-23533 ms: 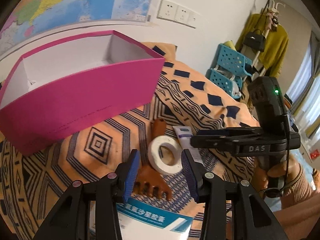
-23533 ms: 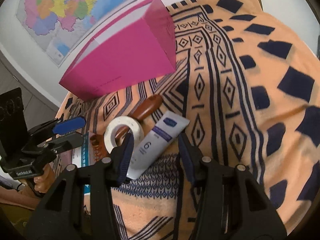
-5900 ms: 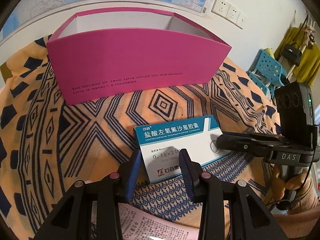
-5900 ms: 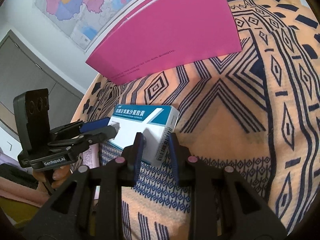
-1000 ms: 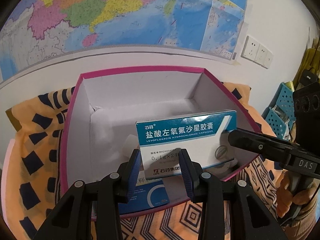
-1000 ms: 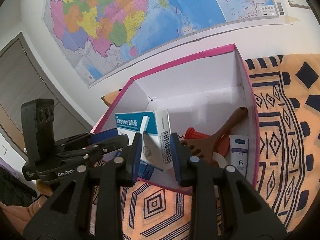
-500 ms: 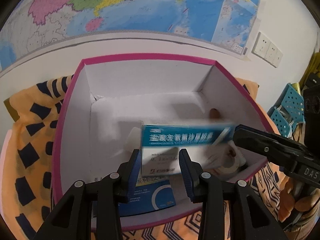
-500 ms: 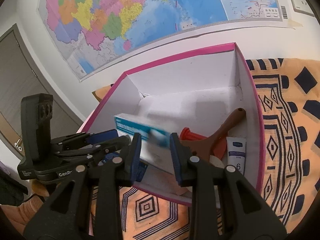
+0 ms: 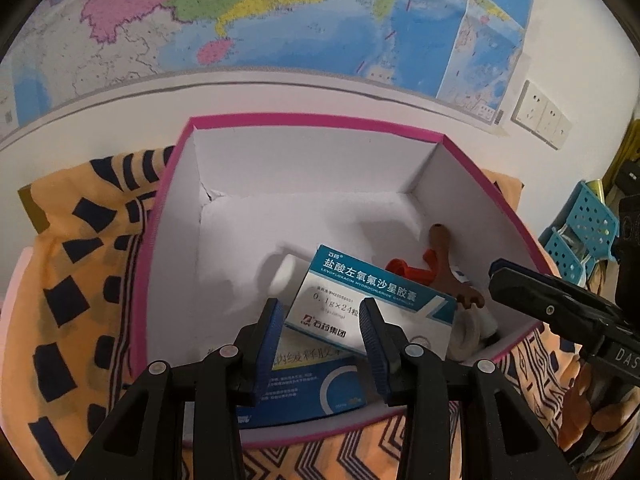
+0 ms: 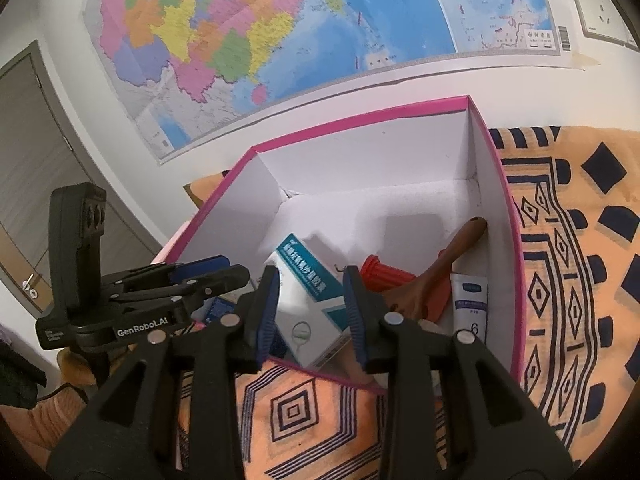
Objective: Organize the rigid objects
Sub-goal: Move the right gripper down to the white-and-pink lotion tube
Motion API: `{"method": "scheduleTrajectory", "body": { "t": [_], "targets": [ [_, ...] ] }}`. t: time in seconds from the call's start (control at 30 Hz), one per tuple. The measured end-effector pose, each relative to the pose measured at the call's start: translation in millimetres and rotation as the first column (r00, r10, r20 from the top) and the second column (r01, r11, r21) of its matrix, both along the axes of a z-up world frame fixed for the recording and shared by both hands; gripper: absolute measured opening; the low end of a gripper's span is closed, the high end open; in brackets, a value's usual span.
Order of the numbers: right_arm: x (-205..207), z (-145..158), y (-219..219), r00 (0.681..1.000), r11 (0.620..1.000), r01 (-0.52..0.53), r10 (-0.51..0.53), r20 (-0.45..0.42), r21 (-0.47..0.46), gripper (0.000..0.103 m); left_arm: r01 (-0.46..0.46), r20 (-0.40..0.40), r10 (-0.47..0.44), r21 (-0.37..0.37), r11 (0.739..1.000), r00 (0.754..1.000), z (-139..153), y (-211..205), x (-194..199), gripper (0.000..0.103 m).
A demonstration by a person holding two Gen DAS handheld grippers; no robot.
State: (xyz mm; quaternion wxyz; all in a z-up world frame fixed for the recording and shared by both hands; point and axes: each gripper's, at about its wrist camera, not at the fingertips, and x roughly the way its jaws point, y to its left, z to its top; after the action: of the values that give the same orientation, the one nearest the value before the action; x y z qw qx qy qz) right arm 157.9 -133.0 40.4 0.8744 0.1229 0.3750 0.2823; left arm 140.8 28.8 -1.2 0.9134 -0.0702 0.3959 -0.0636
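Left wrist view: your left gripper [image 9: 322, 320] and right gripper [image 10: 309, 298] both stand apart, empty. The medicine box [image 9: 372, 298] lies tilted inside the pink box [image 9: 160, 216], below both, long axis running left to right.

- An orange cloth [image 10: 568, 264] with dark blue geometric patterning covers the whole supporting surface; what is under it can't be told.
- The pink box [image 9: 148, 264] sits directly on that cloth, open at the top, white inside, close to the wall.
- In the left wrist view the cloth shows to the left of the box and along its near edge; in the right wrist view it spreads wide to the right.
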Motion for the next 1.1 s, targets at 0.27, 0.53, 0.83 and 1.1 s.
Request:
{"method": "scheduleTrajectory", "body": {
  "t": [0.27, 0.53, 0.83, 1.1],
  "targets": [
    [-39.8, 9.2, -6.8, 0.997, 0.996, -0.070, 0.069, 0.018, 0.046, 0.035, 0.037, 0.110, -0.037, 0.005, 0.999, 0.993, 26.2, 9.4, -45.1, 0.043],
    [-100.0, -6.8, -4.8, 0.977, 0.974, -0.202, 0.208, -0.049, 0.102, 0.036, 0.062, 0.122, -0.066, 0.037, 0.997, 0.990, 23.2, 25.4, -102.6, 0.047],
    [-169.4, -67.6, 15.0, 0.905, 0.938, -0.291, 0.334, -0.263, 0.189, 0.036, 0.097, 0.010, -0.097, 0.037, 0.995, 0.995, -16.9, 32.4, -149.1, 0.047],
    [-207.1, -83.0, 37.7, 0.832, 0.897, -0.356, 0.432, -0.348, 0.262, 0.036, 0.137, -0.063, -0.136, 0.014, 0.990, 0.989, -42.5, 31.7, -164.5, 0.047]
  ]
}}
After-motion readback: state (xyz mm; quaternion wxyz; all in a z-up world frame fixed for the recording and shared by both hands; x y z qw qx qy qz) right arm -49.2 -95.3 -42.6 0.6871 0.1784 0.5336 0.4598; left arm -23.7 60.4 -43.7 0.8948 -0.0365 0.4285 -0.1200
